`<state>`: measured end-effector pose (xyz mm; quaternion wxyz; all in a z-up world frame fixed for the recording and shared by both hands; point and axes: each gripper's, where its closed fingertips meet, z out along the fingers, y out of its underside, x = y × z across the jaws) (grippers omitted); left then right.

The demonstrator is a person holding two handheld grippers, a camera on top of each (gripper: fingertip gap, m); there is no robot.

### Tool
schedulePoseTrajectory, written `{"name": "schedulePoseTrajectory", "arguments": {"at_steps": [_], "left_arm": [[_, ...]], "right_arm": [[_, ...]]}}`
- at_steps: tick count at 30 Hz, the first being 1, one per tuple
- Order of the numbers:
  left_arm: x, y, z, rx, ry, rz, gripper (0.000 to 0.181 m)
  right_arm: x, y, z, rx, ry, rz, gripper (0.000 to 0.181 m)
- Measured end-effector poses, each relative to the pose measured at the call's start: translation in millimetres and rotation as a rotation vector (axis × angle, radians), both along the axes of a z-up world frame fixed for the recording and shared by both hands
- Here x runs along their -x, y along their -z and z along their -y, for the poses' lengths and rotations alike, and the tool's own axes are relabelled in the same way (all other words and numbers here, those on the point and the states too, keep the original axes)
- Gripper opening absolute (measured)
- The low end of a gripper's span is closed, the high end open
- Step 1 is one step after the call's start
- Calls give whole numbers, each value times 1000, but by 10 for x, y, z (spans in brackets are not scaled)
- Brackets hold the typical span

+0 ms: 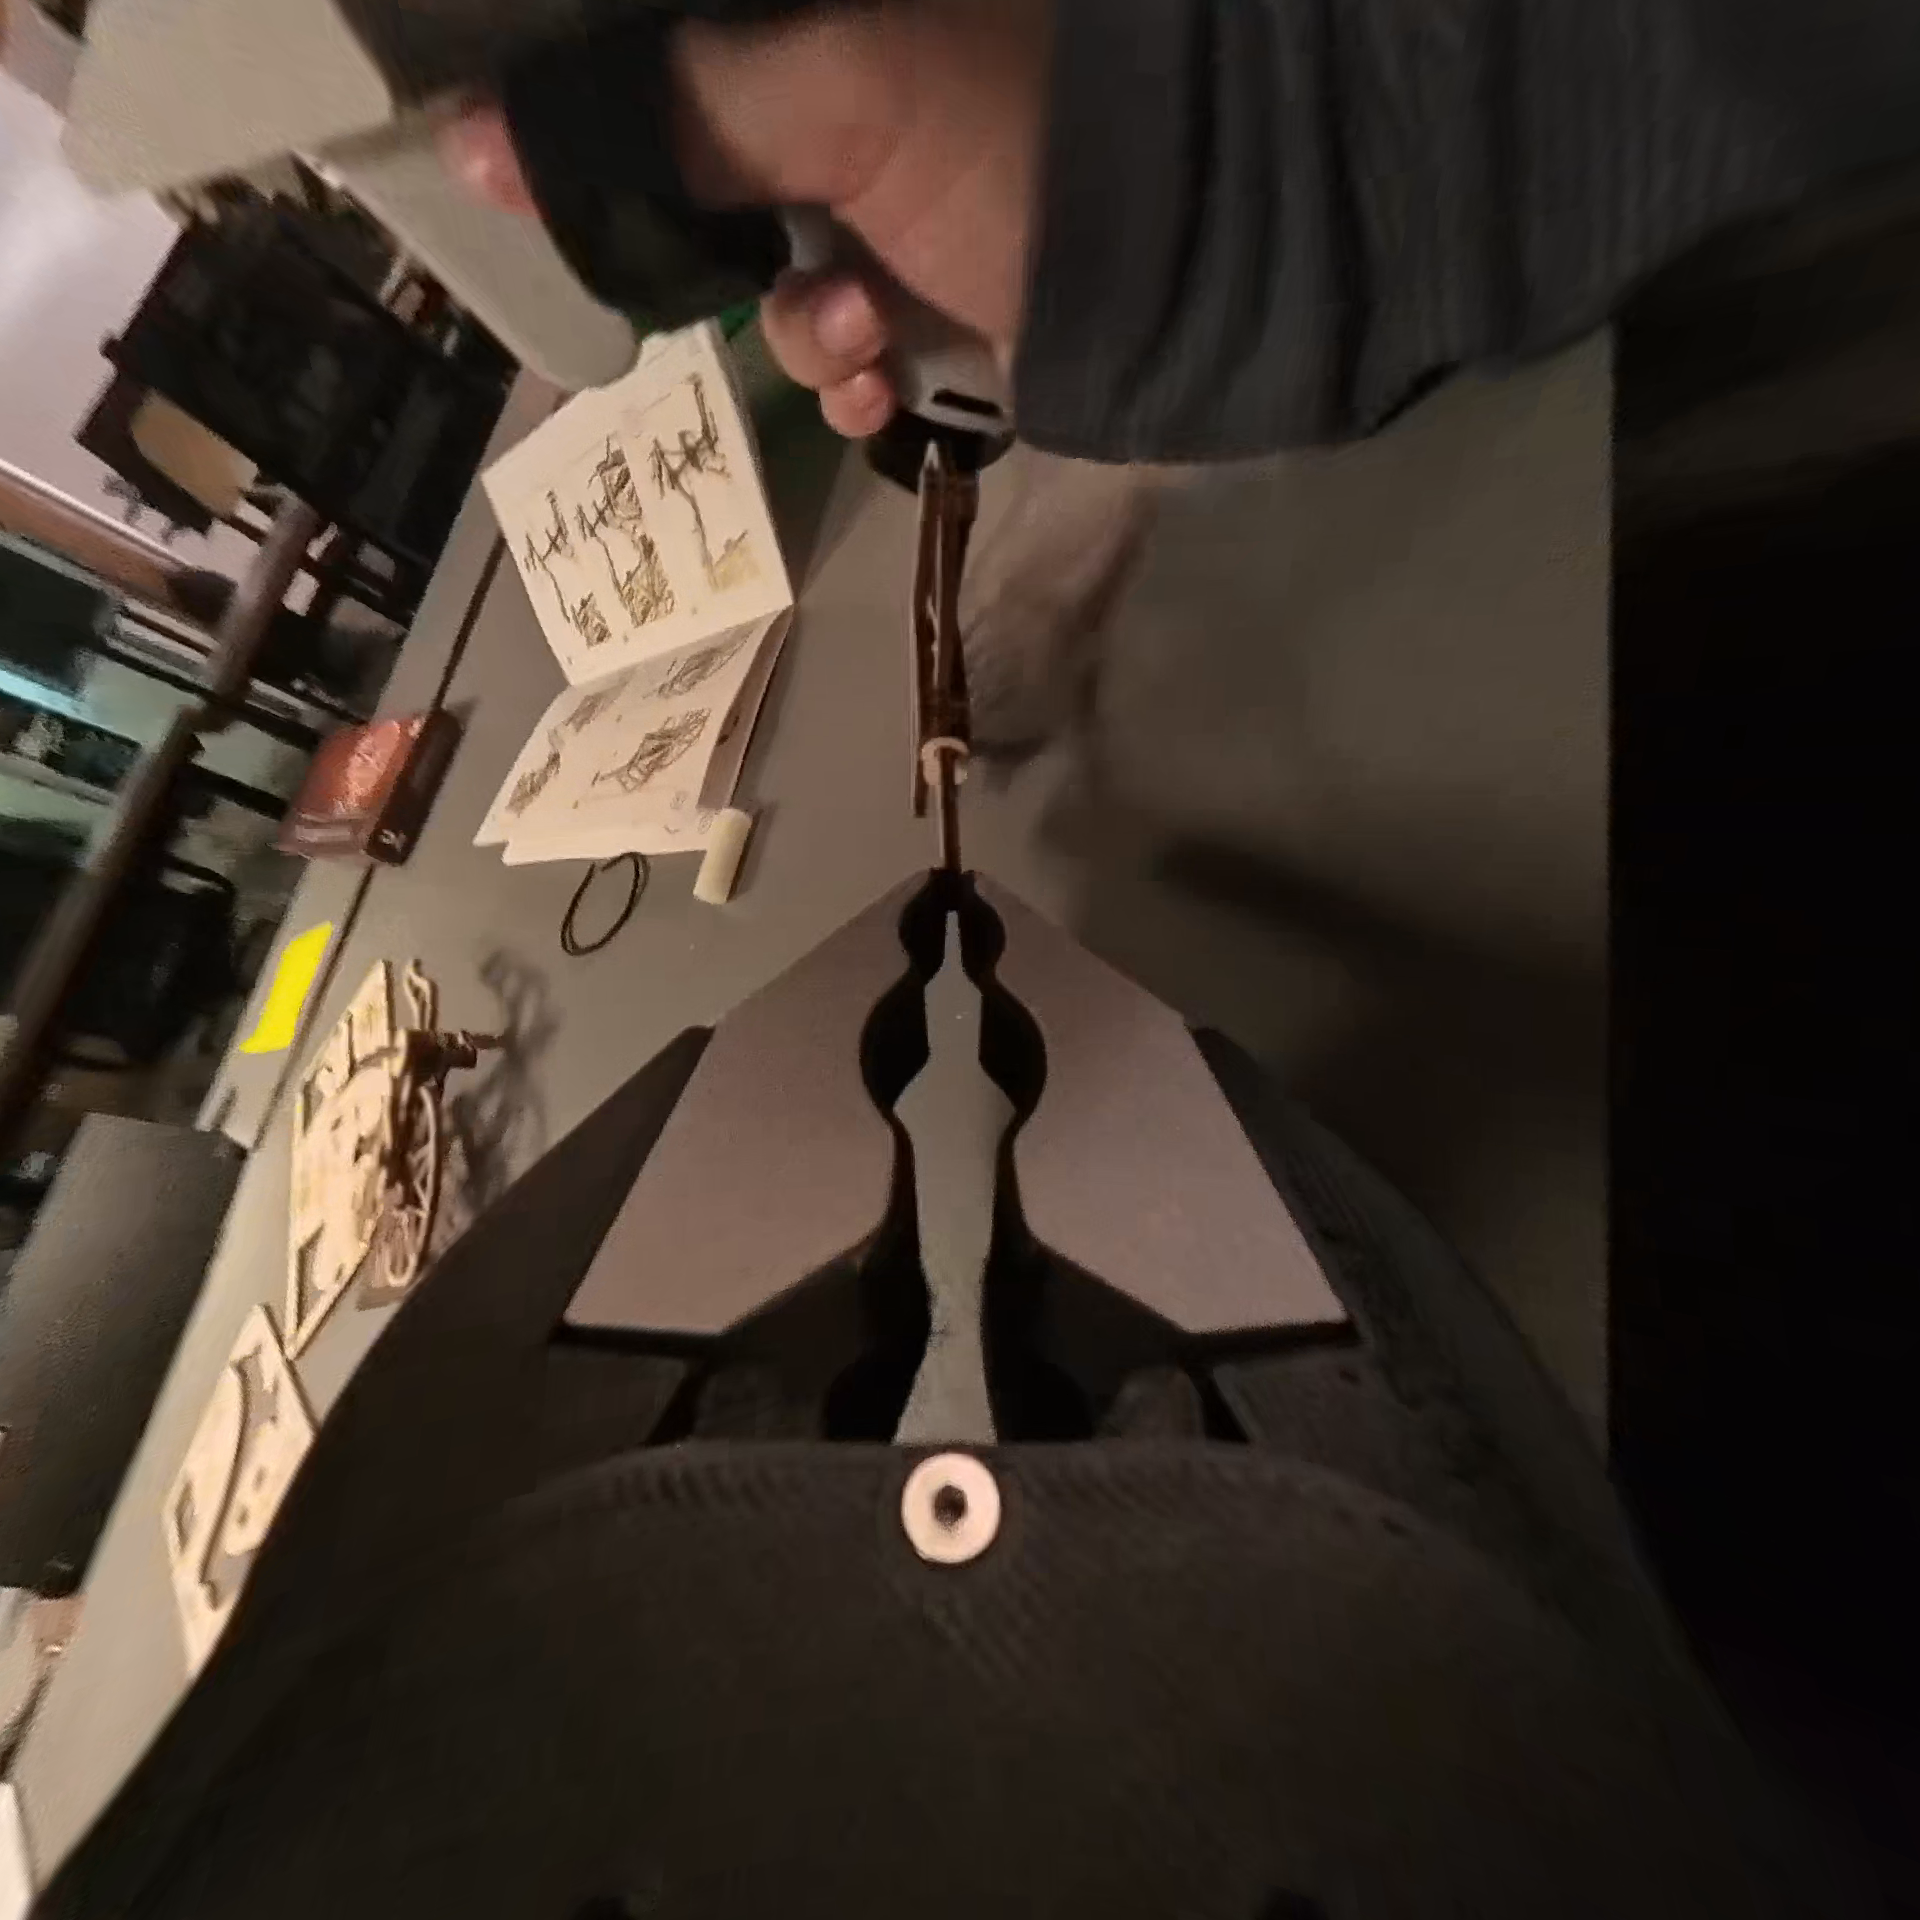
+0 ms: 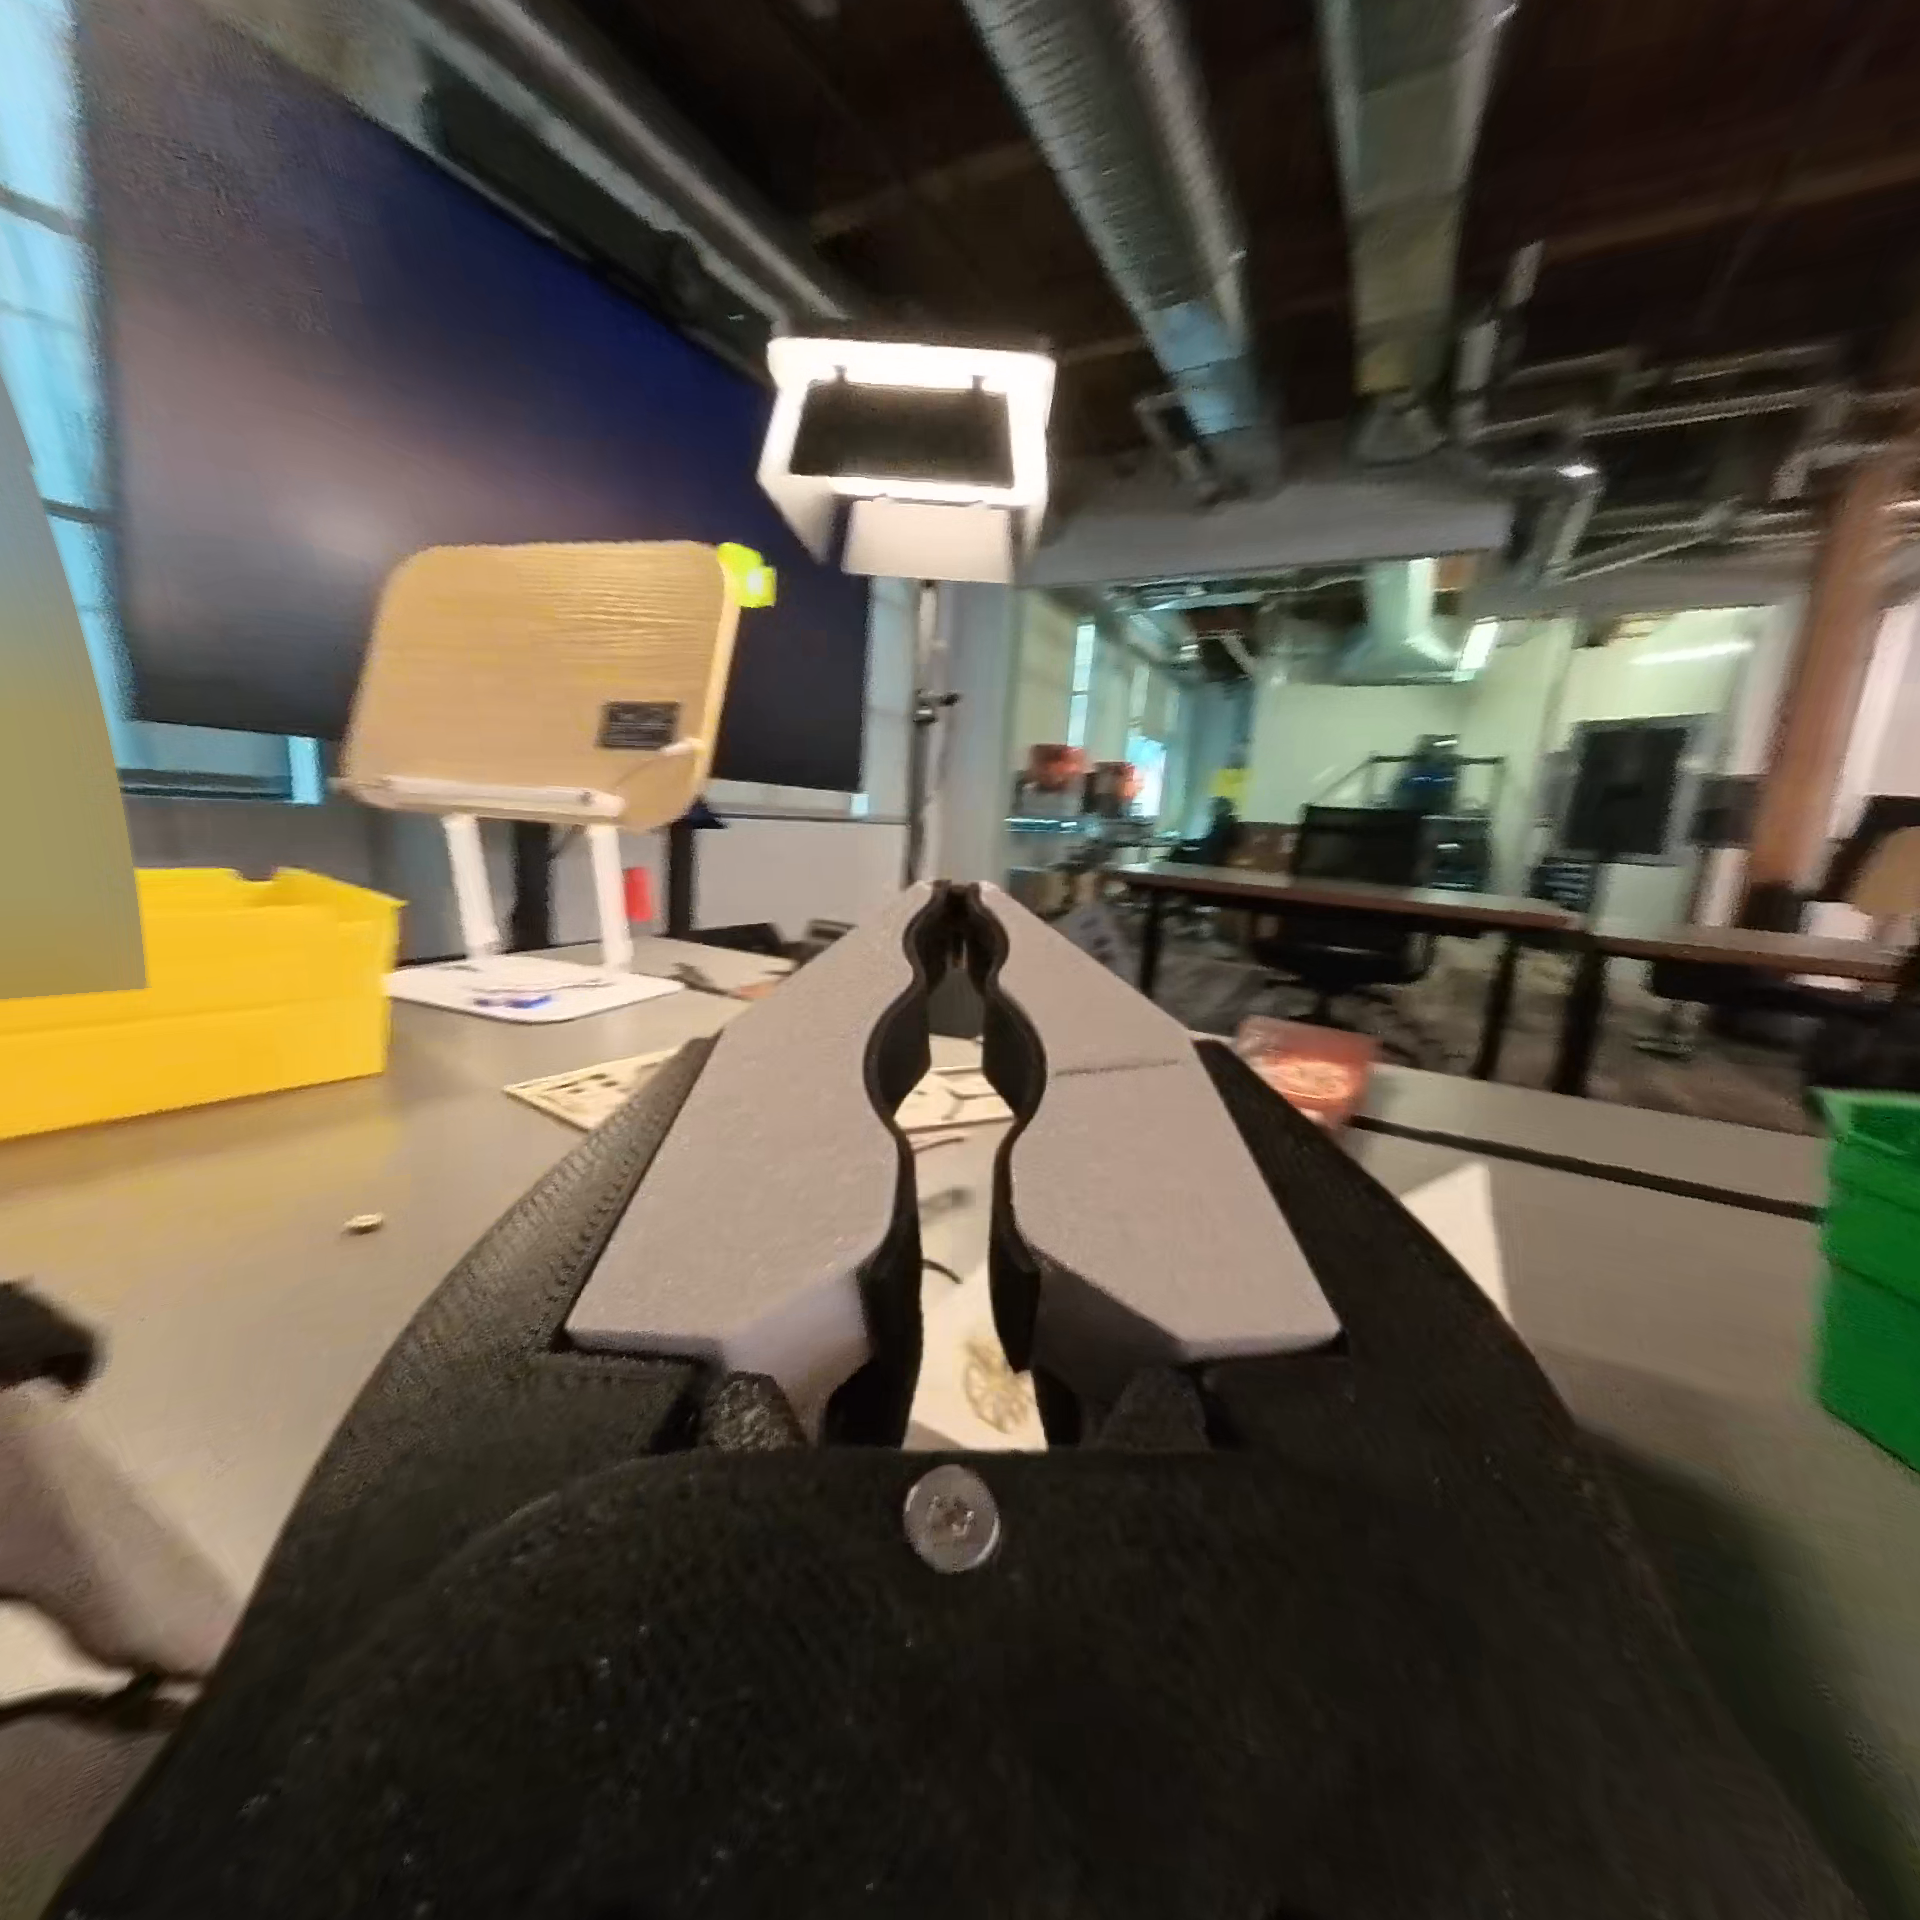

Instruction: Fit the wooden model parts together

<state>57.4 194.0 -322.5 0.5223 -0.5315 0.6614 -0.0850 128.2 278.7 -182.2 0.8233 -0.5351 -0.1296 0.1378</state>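
My left gripper [image 1: 948, 883] is shut on the near end of a long, thin, dark wooden part [image 1: 940, 623], seen edge-on, with a small pale peg [image 1: 940, 756] across it. The part's far end reaches a person's hand [image 1: 883, 260], which holds a grey handle [image 1: 951, 390]; the blurred grey and black shape beside it looks like my right gripper. In the right wrist view my right gripper [image 2: 951, 896] has its tips together above the table and points out into the room, with nothing visibly held. A partly built wooden wheel model [image 1: 416, 1143] lies on cut-out wooden sheets [image 1: 343, 1143].
On the grey table [image 1: 831, 727] lie an open instruction booklet [image 1: 644, 623], a black rubber band [image 1: 603, 899], a pale stick [image 1: 722, 857], a yellow note [image 1: 286, 987] and a copper-brown box [image 1: 364, 790]. A yellow bin [image 2: 197, 997], a green bin [image 2: 1870, 1247] and a tablet stand [image 2: 540, 686] flank it. There is about 20 cm between the tips of the two grippers. My left tips are roughly 20 cm from the partly built wooden wheel model [image 1: 416, 1143].
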Motion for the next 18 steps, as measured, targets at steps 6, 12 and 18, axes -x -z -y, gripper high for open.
{"name": "schedulePoseTrajectory", "arguments": {"at_steps": [6, 12, 18], "left_arm": [[-57, 39, 7, -32, 21, -29, 1], [-155, 52, -43, -96, 17, -50, 1], [-136, 5, -95, -74, -30, -9, 2]], "right_arm": [[-171, 79, -83, 16, 115, -40, 0], [-327, 119, -140, 60, 111, -200, 0], [-284, 144, -153, 81, 86, -178, 0]]}}
